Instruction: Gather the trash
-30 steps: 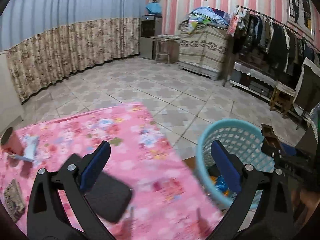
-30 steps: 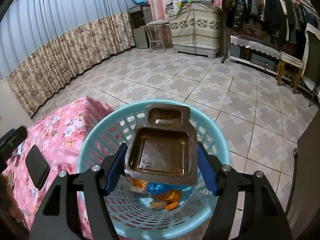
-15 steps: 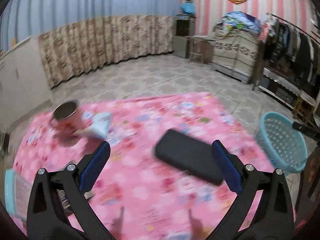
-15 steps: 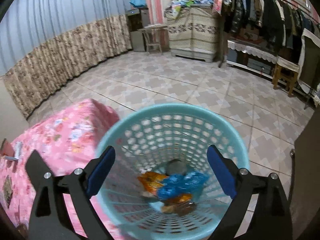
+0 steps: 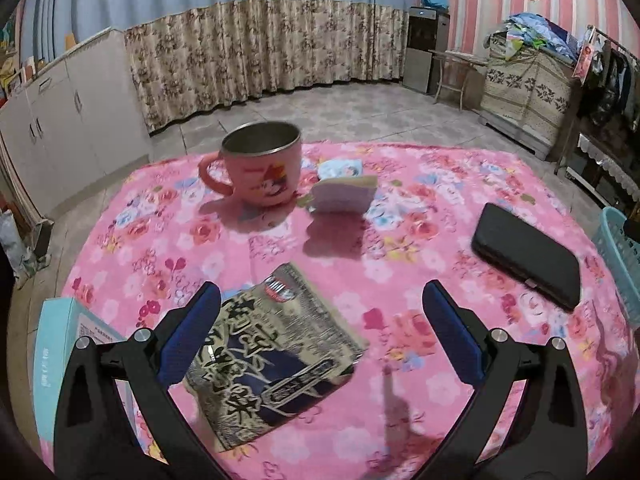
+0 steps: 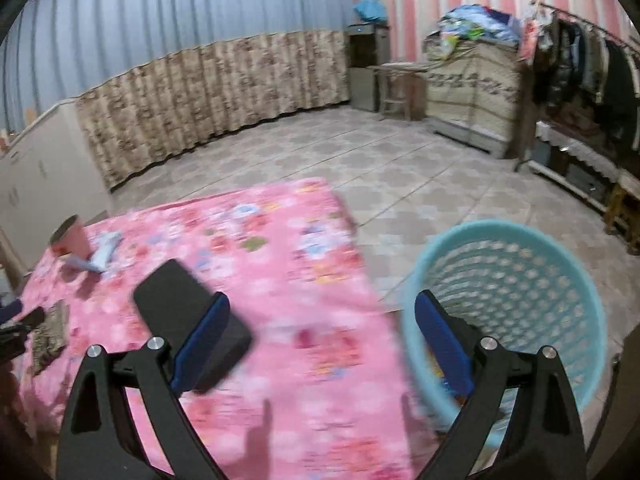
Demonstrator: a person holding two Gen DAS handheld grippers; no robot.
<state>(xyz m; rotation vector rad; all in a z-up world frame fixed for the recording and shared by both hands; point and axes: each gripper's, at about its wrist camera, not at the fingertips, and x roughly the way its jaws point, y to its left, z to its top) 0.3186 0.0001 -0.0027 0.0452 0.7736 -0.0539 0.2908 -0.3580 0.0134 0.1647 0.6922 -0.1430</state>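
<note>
Jaws of the left gripper (image 5: 320, 336) stand wide with nothing between the pads; it points down at the pink flowered cloth (image 5: 420, 240), and a flat printed snack wrapper (image 5: 272, 360) lies just beyond and below the left pad. At the cloth's near left edge sits a pale blue carton (image 5: 56, 364), closed as far as can be seen. Farther right lies a black case (image 5: 528, 256), shut. Beyond the wrapper stands a pink mug (image 5: 260, 168), upright with its handle to the left; its metal-lined inside looks dark, and I cannot tell whether anything is in it. Just right of the mug lies a small folded packet (image 5: 344, 192), pale with a blue print. A sliver of the turquoise basket (image 5: 620, 256) shows at the right edge, off the cloth.

The right gripper (image 6: 320, 332) is also spread wide and holds nothing; its picture is blurred. It hovers over the cloth's right side, its left pad above the black case (image 6: 188, 316) and its right pad in front of the turquoise basket (image 6: 520, 280), which stands on the tiled floor (image 6: 400, 168) just beside the cloth's edge. Through the basket's mesh, low down by the pad, a bit of orange and blue shows, too hidden to name. The mug (image 6: 70, 236) and packet (image 6: 102, 256) lie far left.
</note>
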